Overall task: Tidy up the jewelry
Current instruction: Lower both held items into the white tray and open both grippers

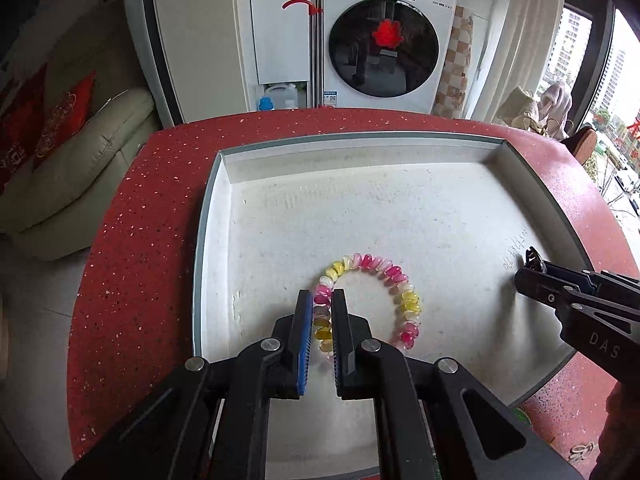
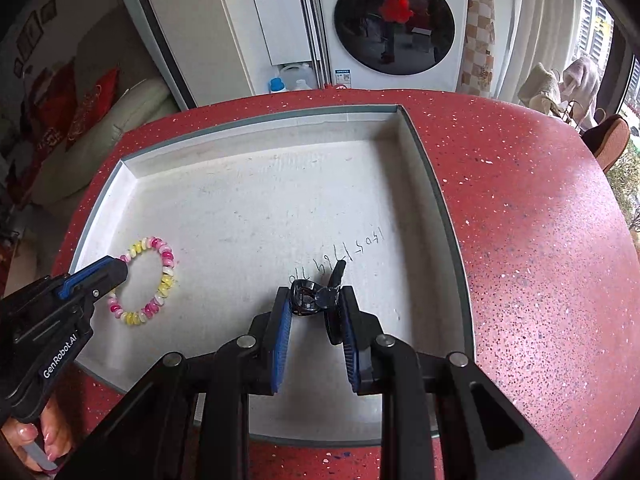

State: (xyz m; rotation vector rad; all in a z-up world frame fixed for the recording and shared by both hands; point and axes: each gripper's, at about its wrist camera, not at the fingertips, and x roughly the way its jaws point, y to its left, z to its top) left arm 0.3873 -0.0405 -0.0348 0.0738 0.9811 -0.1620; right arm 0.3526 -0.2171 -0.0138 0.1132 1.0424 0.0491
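The left gripper (image 1: pixel 322 300) is clamped on a pink, yellow and white beaded bracelet (image 1: pixel 370 298), its blue-padded fingers pinching the near-left part of the loop. The bracelet lies inside a shallow white rectangular tray with grey rim (image 1: pixel 208 216), close to the tray's left wall and near edge. The right gripper (image 2: pixel 316 304) is clamped on a small dark hair clip (image 2: pixel 310 300), low over the tray floor, towards the tray's right wall and just in front of some handwritten marks (image 2: pixel 340 254). The tray's far half is bare floor, with open room between the two grippers. The tray rests on a round red speckled desk (image 2: pixel 540 240), whose surface right of the tray lies open to the desk's edge.
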